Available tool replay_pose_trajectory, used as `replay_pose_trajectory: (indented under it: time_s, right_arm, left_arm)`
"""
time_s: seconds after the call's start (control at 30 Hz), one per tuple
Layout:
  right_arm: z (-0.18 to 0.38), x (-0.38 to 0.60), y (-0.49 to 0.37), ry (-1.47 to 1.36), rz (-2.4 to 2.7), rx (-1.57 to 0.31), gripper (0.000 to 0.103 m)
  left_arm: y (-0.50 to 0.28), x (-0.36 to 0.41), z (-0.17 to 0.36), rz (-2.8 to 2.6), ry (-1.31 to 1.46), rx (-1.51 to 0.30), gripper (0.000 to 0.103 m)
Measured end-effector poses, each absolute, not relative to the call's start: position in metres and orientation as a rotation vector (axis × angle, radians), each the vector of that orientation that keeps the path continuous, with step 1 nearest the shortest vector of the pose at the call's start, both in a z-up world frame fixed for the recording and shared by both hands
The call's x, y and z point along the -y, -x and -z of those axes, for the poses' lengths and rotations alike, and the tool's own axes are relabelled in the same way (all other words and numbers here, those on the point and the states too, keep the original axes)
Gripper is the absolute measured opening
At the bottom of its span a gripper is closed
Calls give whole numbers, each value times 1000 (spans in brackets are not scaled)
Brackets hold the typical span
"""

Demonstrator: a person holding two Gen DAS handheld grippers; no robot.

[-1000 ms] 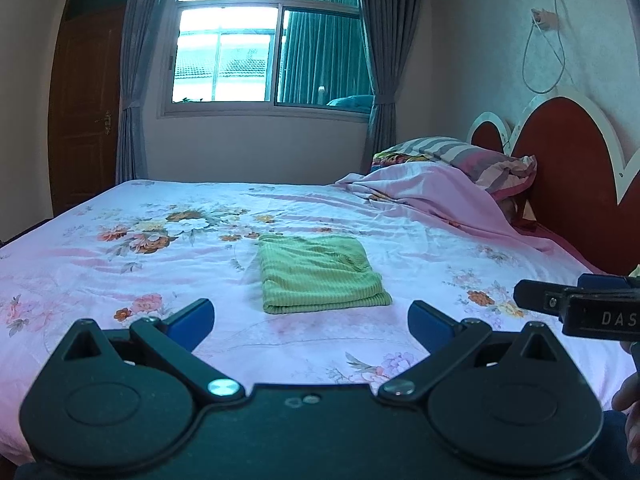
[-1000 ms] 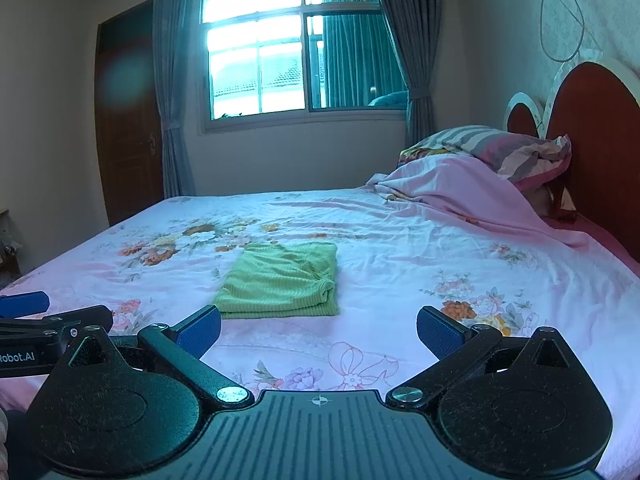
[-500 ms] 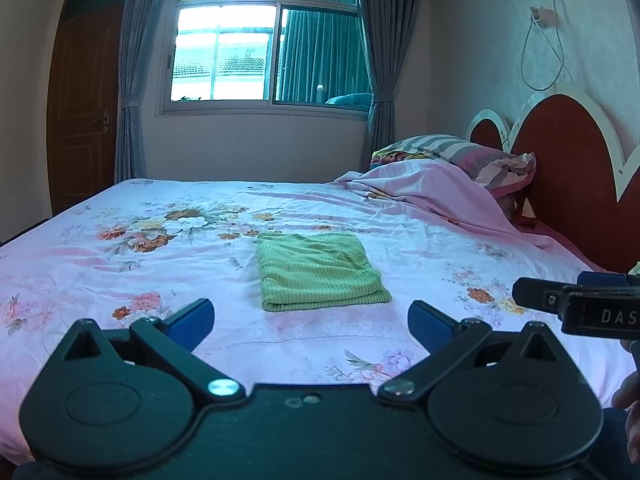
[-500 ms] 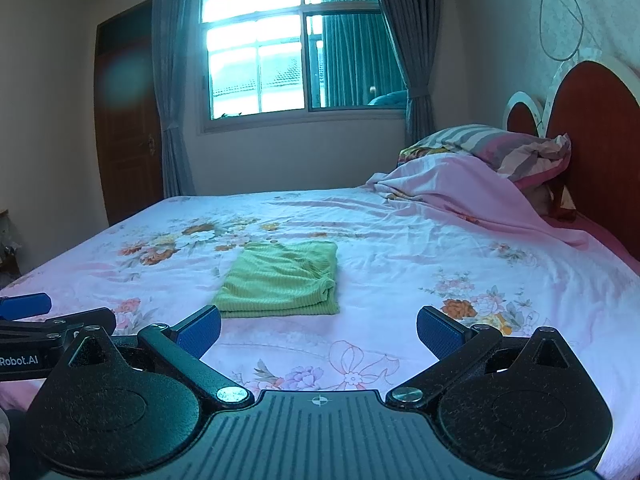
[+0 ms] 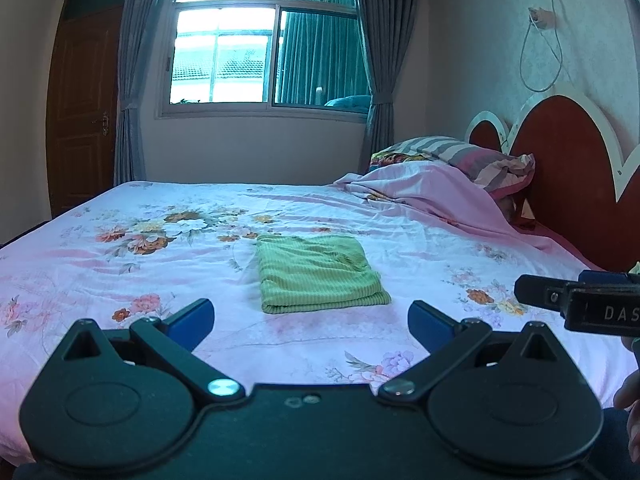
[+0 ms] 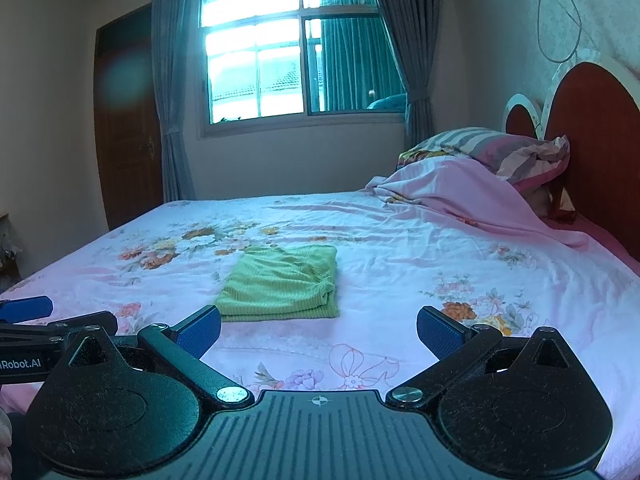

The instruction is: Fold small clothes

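Observation:
A green ribbed garment (image 5: 318, 276) lies folded into a neat rectangle on the pink floral bed sheet (image 5: 160, 264); it also shows in the right wrist view (image 6: 282, 284). My left gripper (image 5: 311, 322) is open and empty, held above the near edge of the bed, short of the garment. My right gripper (image 6: 318, 330) is open and empty too, a little nearer than the garment and to its right. Each gripper shows at the edge of the other's view, the right one (image 5: 580, 300) and the left one (image 6: 28, 332).
A bunched pink blanket (image 5: 432, 192) and striped pillows (image 5: 472, 156) lie at the bed's head by the red headboard (image 5: 568, 184). A window with grey curtains (image 5: 264, 48) and a brown door (image 5: 80, 108) are behind the bed.
Almost nothing has moved. Both grippers stay open and hover in place; the folded garment lies still.

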State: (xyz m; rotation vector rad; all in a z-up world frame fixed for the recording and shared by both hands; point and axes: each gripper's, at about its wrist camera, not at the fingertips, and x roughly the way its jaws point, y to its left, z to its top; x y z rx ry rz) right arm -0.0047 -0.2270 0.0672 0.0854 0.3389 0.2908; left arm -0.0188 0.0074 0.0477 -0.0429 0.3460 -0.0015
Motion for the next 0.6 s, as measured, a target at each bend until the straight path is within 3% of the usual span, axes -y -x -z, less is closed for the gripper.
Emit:
replay_pose_trajectory:
  time_s: [0.6]
  right_arm:
    - [-64,220,3,-66,-297,-354,103]
  left_arm:
    - [20,-16,-48,-30,76,-315,101]
